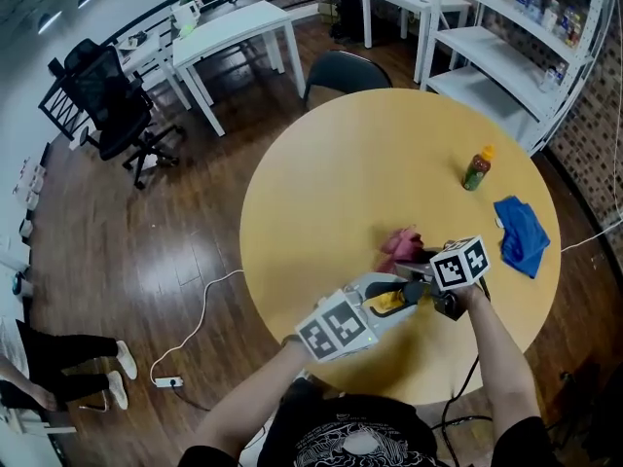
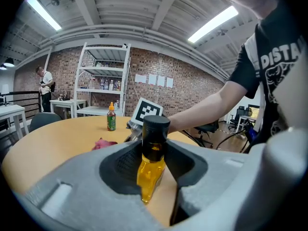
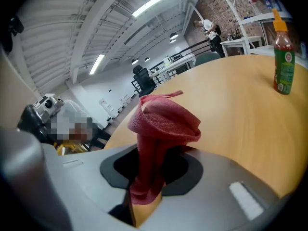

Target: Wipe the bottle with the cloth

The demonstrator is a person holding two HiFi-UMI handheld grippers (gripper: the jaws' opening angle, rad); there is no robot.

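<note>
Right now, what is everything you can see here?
table: 1, tan, centre
yellow bottle: 1, black-capped, in left gripper
red cloth: 1, in right gripper
sauce bottle: 1, green, orange cap, upright on table
blue cloth: 1, table's right edge
office chair: 1, black, far left
desks: several, white, back
shelves: 1 unit, white, right
left gripper: 1, grey, fingers on yellow bottle
right gripper: 1, grey, fingers on red cloth

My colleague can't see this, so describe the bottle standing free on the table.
On the round wooden table, look at the far right part, near the blue cloth. The green bottle stands upright there alone, with an orange cap, unlike the yellow black-capped bottle in the left gripper.
</note>
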